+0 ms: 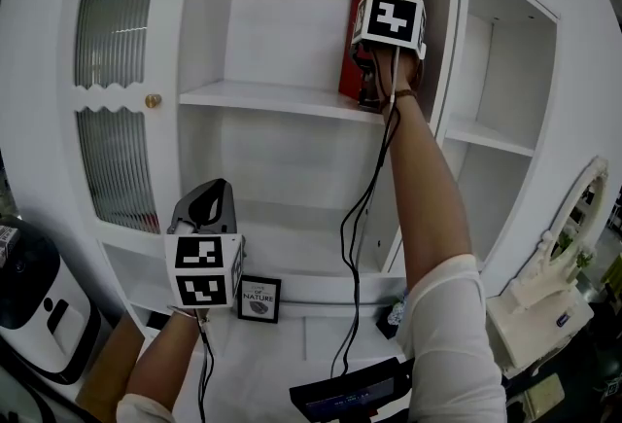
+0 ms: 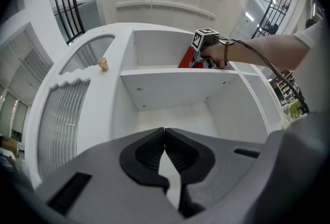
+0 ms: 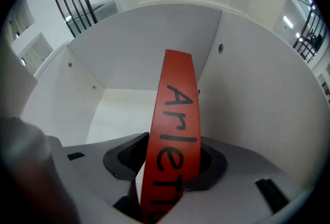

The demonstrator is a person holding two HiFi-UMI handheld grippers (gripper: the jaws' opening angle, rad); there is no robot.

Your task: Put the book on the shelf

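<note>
A red book (image 1: 351, 61) with black lettering on its spine stands nearly upright at the right end of the upper shelf (image 1: 262, 98) of a white cabinet. My right gripper (image 1: 372, 88) reaches up to it. In the right gripper view the spine (image 3: 172, 125) rises between the jaws of the right gripper (image 3: 170, 162), leaning slightly; the jaws stand wide beside it, and a pale gap shows by the left pad. My left gripper (image 1: 206, 209) hangs low at the left, shut, with nothing in it (image 2: 164, 138). From there the book (image 2: 186, 59) is seen far off.
A ribbed-glass cabinet door (image 1: 115, 90) with a brass knob fills the left. A small black card (image 1: 259, 299) leans on the lower ledge. A white appliance (image 1: 39, 309) stands at the far left, a white ornate stand (image 1: 549, 285) at the right, a dark device (image 1: 350, 396) below.
</note>
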